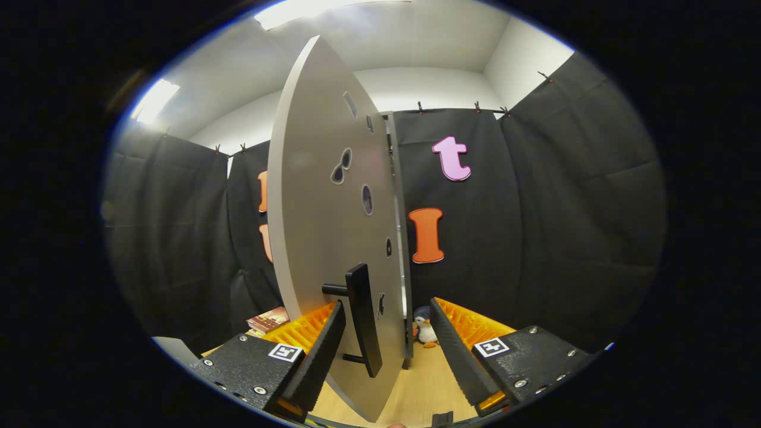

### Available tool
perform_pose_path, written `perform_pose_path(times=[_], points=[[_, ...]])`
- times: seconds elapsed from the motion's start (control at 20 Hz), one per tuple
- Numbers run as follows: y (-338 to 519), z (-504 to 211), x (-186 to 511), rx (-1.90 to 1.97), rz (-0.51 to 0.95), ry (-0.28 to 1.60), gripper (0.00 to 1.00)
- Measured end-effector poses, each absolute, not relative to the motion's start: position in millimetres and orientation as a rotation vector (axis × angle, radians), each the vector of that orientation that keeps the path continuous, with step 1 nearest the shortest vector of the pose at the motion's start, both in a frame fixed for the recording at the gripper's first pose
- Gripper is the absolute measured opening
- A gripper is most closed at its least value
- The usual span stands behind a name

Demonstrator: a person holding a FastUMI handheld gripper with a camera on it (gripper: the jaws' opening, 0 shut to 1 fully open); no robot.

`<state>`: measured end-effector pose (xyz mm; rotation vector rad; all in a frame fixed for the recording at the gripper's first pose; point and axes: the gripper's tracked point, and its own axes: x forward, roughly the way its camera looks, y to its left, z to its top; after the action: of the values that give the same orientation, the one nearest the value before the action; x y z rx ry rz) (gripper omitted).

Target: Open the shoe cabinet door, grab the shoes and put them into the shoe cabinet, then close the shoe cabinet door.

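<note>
Gripper spread open astride the cabinet door and its bar handle, penguin toy and books on the floor beyond

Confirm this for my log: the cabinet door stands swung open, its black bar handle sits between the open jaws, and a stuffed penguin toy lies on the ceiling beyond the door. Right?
One thing is wrong: the stuffed penguin toy lies on the wooden floor beyond the door, not on the ceiling. The gripper view shows it. The rest holds: the cabinet door stands swung open, and its black bar handle sits between the gripper's open jaws, neither pressing on it.
</note>
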<state>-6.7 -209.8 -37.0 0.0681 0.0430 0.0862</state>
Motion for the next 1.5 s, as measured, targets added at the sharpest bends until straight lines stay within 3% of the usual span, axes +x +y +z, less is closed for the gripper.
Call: perform_pose_path(times=[0.85, 1.5], points=[[-107, -48, 34, 0.055, 0.153, 0.053, 0.90], [-15, -54, 100, 0.019, 0.225, 0.053, 0.96]])
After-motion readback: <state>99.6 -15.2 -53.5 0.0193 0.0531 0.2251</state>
